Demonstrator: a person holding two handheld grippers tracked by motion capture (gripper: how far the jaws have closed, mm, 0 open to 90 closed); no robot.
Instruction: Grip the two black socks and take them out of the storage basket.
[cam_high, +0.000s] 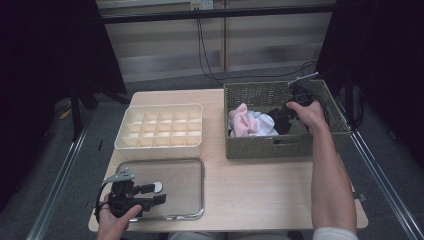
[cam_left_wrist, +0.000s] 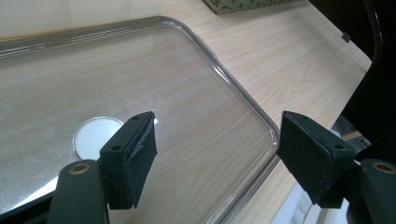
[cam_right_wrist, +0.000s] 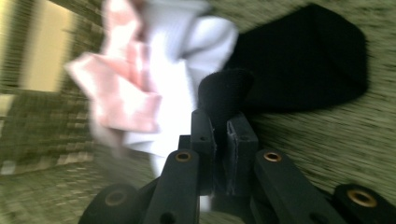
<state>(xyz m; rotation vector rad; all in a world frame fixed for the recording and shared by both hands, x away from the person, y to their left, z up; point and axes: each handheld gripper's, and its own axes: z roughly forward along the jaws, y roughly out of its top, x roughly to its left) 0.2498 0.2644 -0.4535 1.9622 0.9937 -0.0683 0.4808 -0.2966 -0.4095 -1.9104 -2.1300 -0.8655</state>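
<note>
Right now we are at the picking step: our right gripper (cam_right_wrist: 219, 128) is down inside the woven basket (cam_high: 250, 145) at the far right of the worktop (cam_high: 260, 185), its fingers (cam_right_wrist: 201, 135) pressed together on a fold of the black sock (cam_right_wrist: 299, 60), which lies on the basket floor just beside a heap of pink and white socks (cam_high: 247, 122). Our left gripper (cam_left_wrist: 215, 154) waits at the near left over the clear tray (cam_left_wrist: 224, 79), fingers (cam_left_wrist: 133, 149) spread wide with nothing between them. Behind the tray stands the cream divider box (cam_high: 160, 127), its compartments bare, and we judge that one of them, or the tray, is where the sock will go. The next move calls for a clean lift clear of the basket wall, with care that the grip on such a thin fold holds and that the pale socks do not drag along. From the high view we get the layout of basket, box and tray but cannot make out the pinch, since the hand (cam_high: 305, 112) covers it; the right gripper view, though blurred, shows the black fabric bunched above the fingertips. The left gripper view adds a round white disc (cam_left_wrist: 95, 135) lying on the tray.
</note>
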